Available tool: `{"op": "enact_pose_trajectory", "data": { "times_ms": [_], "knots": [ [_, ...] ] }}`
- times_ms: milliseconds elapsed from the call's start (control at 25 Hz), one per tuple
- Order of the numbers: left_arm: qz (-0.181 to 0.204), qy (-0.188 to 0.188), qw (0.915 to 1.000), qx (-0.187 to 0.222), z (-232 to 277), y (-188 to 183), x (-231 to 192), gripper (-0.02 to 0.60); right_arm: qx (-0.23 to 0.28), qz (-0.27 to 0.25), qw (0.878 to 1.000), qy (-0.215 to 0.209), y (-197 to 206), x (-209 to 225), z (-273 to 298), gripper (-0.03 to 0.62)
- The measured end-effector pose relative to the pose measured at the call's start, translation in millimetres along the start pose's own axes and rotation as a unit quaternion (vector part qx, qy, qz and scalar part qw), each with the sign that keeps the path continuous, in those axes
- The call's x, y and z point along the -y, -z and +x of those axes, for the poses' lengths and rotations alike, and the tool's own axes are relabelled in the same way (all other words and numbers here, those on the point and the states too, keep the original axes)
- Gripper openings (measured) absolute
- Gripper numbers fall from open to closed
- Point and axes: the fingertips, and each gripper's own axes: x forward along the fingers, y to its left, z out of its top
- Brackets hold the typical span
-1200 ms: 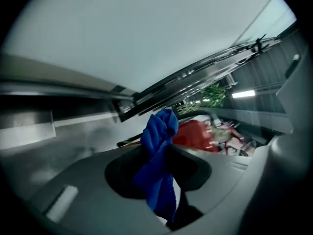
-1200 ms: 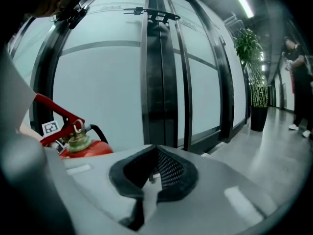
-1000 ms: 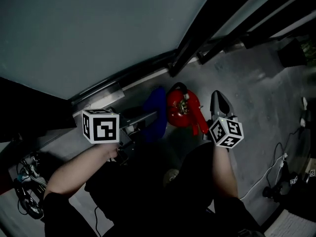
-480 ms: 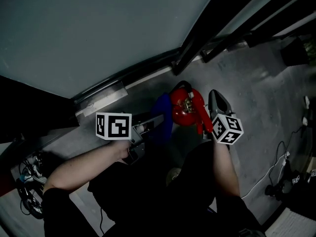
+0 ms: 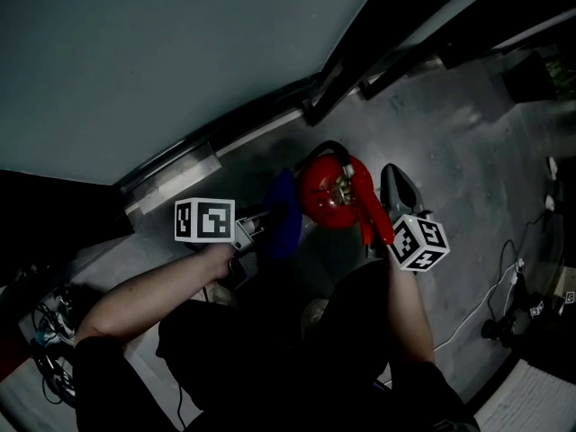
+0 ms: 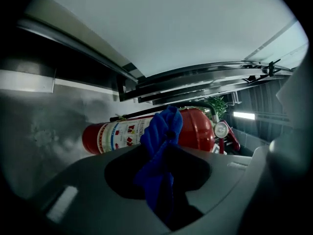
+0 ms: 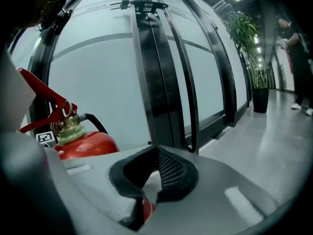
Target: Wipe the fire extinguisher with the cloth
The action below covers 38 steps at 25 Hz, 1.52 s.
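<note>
A red fire extinguisher (image 5: 328, 192) stands on the grey floor against a glass wall, its black hose and red lever (image 5: 373, 226) on top. In the left gripper view its labelled body (image 6: 115, 133) runs across the middle. My left gripper (image 5: 261, 226) is shut on a blue cloth (image 5: 283, 214). The bunched cloth (image 6: 164, 131) rises from the jaws and lies against the extinguisher's side. My right gripper (image 5: 397, 187) sits just right of the lever, fingertips (image 7: 157, 151) meeting, shut. The extinguisher's top (image 7: 73, 138) is left of it.
A frosted glass wall with dark metal frames (image 5: 360, 52) and a metal base rail (image 5: 180, 174) stand behind the extinguisher. Cables lie at the left (image 5: 49, 331) and right (image 5: 490, 300) of the floor. A corridor with potted plants (image 7: 257, 48) and a person (image 7: 293, 38) opens to the right.
My left gripper has carried the blue cloth right and up, onto the extinguisher's side. The right gripper has stayed beside the lever.
</note>
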Motion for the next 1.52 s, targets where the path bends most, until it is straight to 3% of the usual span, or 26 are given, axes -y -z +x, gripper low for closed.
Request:
{"op": "enact_pose_trajectory", "data": {
  "times_ms": [280, 600, 1000, 1160, 1320, 1520],
  "knots": [
    [-0.012, -0.018, 0.9998, 0.007, 11.5, 7.5, -42.6, 0.126, 0.005, 0.004, 1.0, -0.009, -3.4, -1.4, -14.8, 0.003],
    [-0.029, -0.008, 0.9988, 0.038, 23.6, 10.7, -87.6, 0.126, 0.008, -0.006, 1.0, -0.017, -6.4, 2.3, -34.8, 0.003],
    [-0.048, -0.005, 0.9966, 0.066, 33.3, 13.8, -119.8, 0.126, 0.007, -0.086, 0.996, -0.001, -11.1, -0.6, -63.7, 0.003],
    [-0.073, 0.006, 0.9941, 0.079, 35.6, 11.5, -128.4, 0.126, 0.016, -0.117, 0.993, -0.012, -14.3, -11.6, -67.5, 0.003],
    [-0.082, 0.006, 0.9929, 0.086, 34.5, 12.4, -133.0, 0.127, 0.016, -0.122, 0.992, -0.02, -13.9, -16.5, -68.1, 0.003],
    [-0.089, -0.022, 0.993, 0.075, 37.4, 22.5, -147.4, 0.126, 0.004, -0.122, 0.992, -0.017, -8.8, -11.7, -65.0, 0.003]
  ]
}}
